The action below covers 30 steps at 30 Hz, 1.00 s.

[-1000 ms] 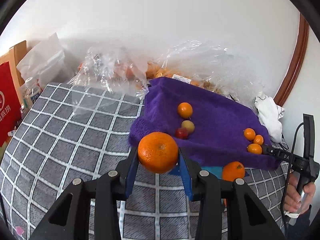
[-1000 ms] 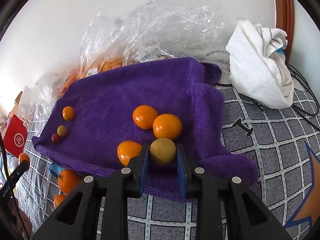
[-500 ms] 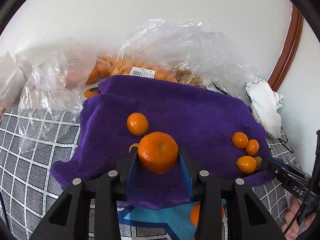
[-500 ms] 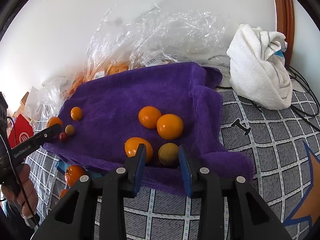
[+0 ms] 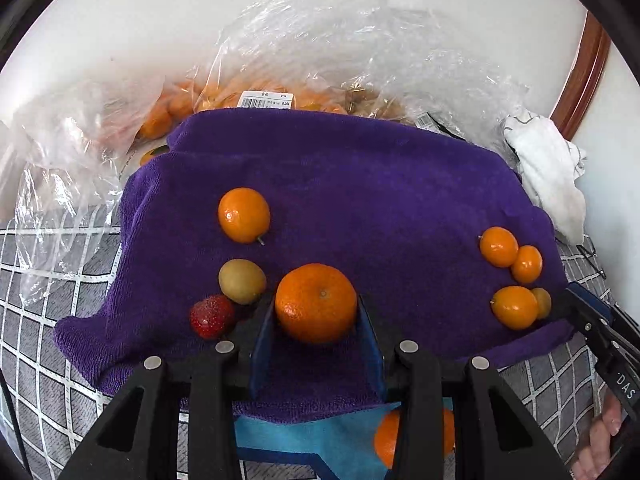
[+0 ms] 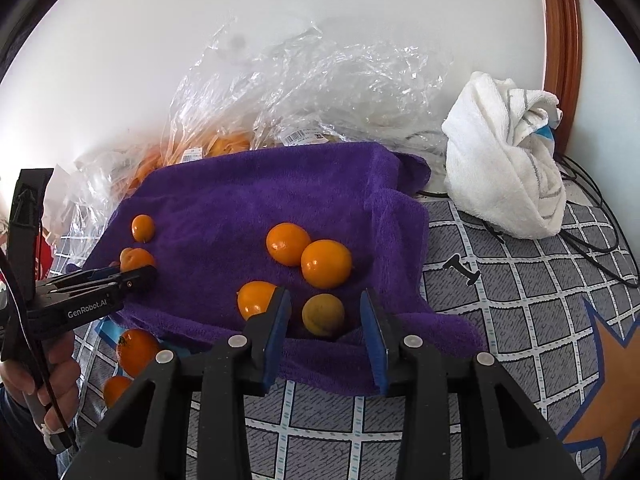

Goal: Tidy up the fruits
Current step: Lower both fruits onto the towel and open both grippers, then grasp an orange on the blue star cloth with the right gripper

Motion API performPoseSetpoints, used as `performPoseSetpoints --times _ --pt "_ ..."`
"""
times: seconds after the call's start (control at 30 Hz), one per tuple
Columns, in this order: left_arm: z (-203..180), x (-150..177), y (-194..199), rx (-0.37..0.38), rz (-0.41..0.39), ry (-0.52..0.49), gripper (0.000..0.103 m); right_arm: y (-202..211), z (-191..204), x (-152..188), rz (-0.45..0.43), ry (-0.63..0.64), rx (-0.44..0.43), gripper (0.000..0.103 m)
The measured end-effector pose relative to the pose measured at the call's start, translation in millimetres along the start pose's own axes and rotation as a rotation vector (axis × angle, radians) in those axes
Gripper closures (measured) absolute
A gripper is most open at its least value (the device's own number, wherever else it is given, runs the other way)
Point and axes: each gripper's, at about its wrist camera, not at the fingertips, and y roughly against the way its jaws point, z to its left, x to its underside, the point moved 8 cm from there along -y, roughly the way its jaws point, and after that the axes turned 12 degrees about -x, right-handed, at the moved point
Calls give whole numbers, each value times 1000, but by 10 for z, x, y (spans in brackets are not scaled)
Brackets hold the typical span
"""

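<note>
Just inside towel point(image 6: 248, 200) edge, yellowish fruit point(image 6: 323, 314)

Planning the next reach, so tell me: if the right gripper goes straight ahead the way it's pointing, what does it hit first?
The right gripper, jaws open, would probably first meet the yellowish fruit on the purple towel, just ahead between them. Depth is hard to judge.

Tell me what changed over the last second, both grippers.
The right gripper let go of the yellowish fruit, which now lies on the purple towel between its open fingers, and pulled back a little. The left gripper carried the large orange from over the checked cover onto the towel, beside the strawberry, still clamped. The other fruits on the towel stayed put.
</note>
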Motion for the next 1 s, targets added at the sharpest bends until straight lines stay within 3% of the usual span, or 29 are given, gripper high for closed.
performPoseSetpoints --times 0.1,0.23,0.5,0.63,0.8,1.0 --pt "7 -6 103 80 -4 25 57 -7 -16 9 4 -18 -9 65" --pt "164 -59 352 59 -82 61 49 55 3 32 9 -41 -1 65" --pt "629 186 745 21 -112 76 48 281 374 219 1 -9 17 63" --pt "878 437 819 -23 -94 85 49 303 649 395 15 16 4 63" --pt "1074 837 770 -15 -14 124 49 315 919 633 23 46 -1 63" --pt "1226 1106 724 -81 -15 123 49 313 1101 850 56 68 -8 63"
